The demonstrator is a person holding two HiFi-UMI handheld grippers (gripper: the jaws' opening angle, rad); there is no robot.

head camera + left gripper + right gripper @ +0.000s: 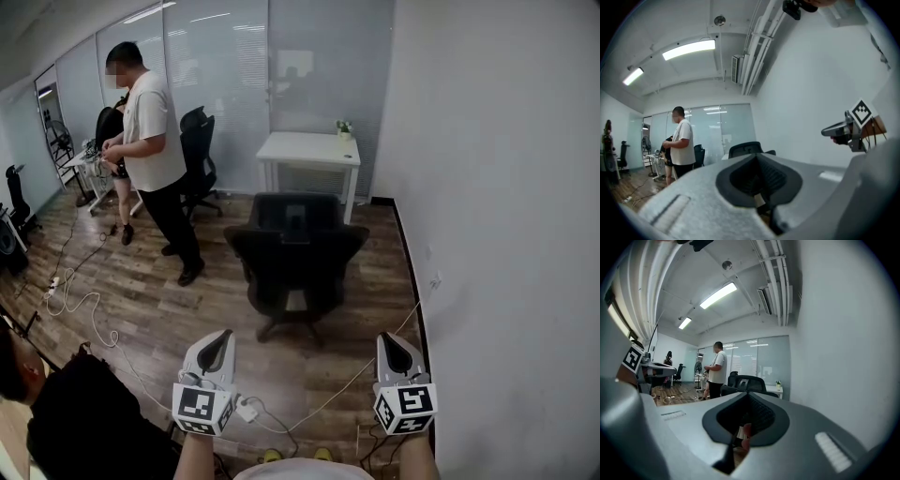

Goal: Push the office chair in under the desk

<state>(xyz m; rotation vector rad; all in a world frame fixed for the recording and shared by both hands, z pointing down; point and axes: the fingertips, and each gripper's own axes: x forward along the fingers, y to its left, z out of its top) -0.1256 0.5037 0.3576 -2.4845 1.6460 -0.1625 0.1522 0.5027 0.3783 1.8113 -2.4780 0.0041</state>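
A white cable (82, 305) snakes across the wood-plank floor (187, 309) at the left of the frame. Above it, in the upper left, a person (155, 141) in a pale shirt and dark trousers stands side-on beside a second black chair (198, 150) and a frosted glass partition (225, 84).

At lower left, the left tool (224, 335) is held level over the floor. Its grey moulded jaws are pressed together and grip nothing, and a black-and-white marker cube sits at its rear.

In the centre stands the office chair (295, 248), black with a broad curved back and two armrests flaring out to either side. It rests on its splayed base on the open floor, clear of the table and not under it. Its back appears turned toward the tools and its seat toward the table, so it lines up with the table along the up-down line of the frame.

Behind it, at upper centre, is the small white table (309, 148), flat-topped and square-legged, with a tiny potted plant (344, 128) on its far right corner.

At lower right, the right tool (387, 338) matches the left: level, jaws closed, empty. A plain white wall (506, 187) fills the right side.
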